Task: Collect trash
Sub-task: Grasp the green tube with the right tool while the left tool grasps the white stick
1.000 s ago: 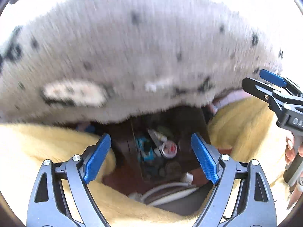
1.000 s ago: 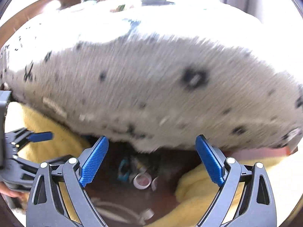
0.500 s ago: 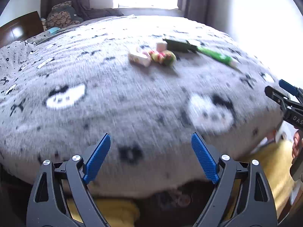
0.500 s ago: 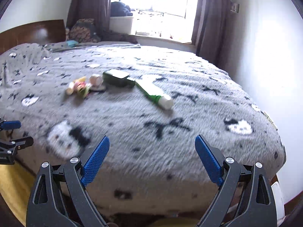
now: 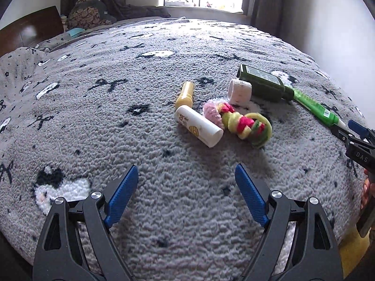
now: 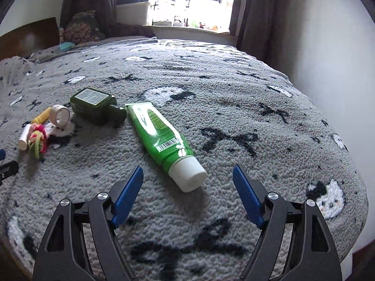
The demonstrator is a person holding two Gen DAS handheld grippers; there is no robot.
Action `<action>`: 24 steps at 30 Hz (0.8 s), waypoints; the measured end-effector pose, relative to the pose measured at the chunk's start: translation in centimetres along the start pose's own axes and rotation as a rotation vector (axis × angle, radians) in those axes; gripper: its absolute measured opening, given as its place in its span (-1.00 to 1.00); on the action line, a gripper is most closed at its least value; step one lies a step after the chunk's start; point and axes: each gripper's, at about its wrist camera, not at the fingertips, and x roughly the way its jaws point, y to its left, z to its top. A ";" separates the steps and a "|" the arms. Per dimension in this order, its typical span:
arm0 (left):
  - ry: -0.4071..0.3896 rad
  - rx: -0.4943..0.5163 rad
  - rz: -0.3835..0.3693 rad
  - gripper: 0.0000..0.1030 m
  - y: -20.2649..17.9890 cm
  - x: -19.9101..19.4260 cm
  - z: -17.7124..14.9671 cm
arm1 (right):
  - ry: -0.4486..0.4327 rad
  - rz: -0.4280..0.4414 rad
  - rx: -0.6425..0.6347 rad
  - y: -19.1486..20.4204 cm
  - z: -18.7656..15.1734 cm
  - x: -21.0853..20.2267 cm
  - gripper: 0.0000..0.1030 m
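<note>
Left wrist view: left gripper wide open, empty, above grey blanket; white tube, yellow tube, knotted toy, tape roll, dark bottle clustered ahead, within reach.

Right wrist view: right gripper wide open, empty, lined up on green tube, cap nearest, likely first pick.

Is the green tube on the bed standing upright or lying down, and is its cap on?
Lying down, cap on. The green tube rests lengthwise on the grey blanket, its white cap pointing toward the right claw.
</note>
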 end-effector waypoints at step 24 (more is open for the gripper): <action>0.021 0.019 -0.032 -0.31 1.6 2.4 2.4 | 0.110 0.101 -0.061 1.3 1.7 3.8 -0.20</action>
